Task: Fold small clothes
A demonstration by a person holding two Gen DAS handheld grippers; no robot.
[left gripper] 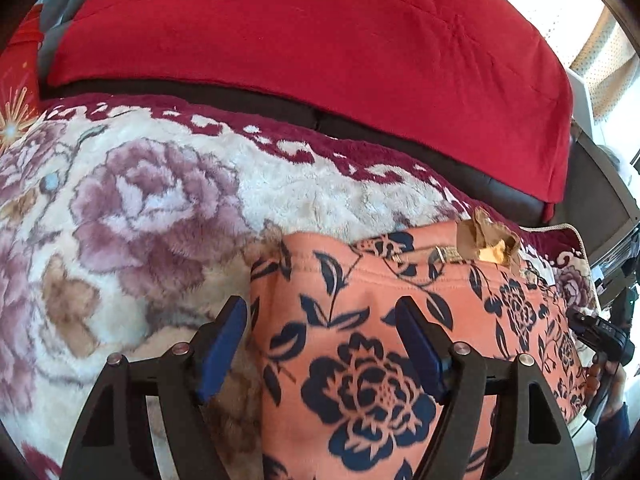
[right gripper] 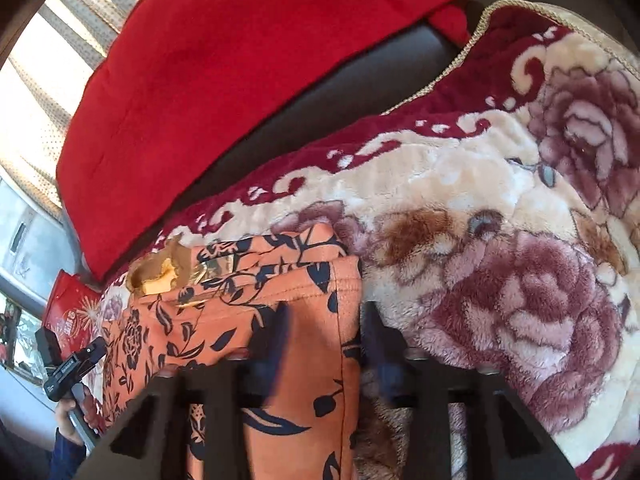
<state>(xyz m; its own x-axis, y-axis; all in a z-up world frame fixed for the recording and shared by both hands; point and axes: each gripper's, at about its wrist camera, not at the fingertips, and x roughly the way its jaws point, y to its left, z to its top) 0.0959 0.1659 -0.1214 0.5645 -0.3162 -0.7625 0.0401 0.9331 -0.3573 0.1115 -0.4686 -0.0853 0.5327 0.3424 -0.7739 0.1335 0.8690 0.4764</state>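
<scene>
Left gripper (left gripper: 322, 346) agape, smooth floral garment (left gripper: 384, 320) (folded), plush blanket (left gripper: 160, 200)

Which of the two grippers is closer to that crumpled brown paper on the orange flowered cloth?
Roughly equal, I cannot pick. The left gripper straddles the cloth's left edge, the right gripper its right edge; the paper lies at the far end, ahead of both.

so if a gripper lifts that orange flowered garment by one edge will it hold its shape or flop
Probably flop: the orange flowered garment is soft cloth, already creased and layered at its hem. It looks light for its size. On the fluffy floral blanket it would likely drag and bunch rather than slide when pushed.
</scene>
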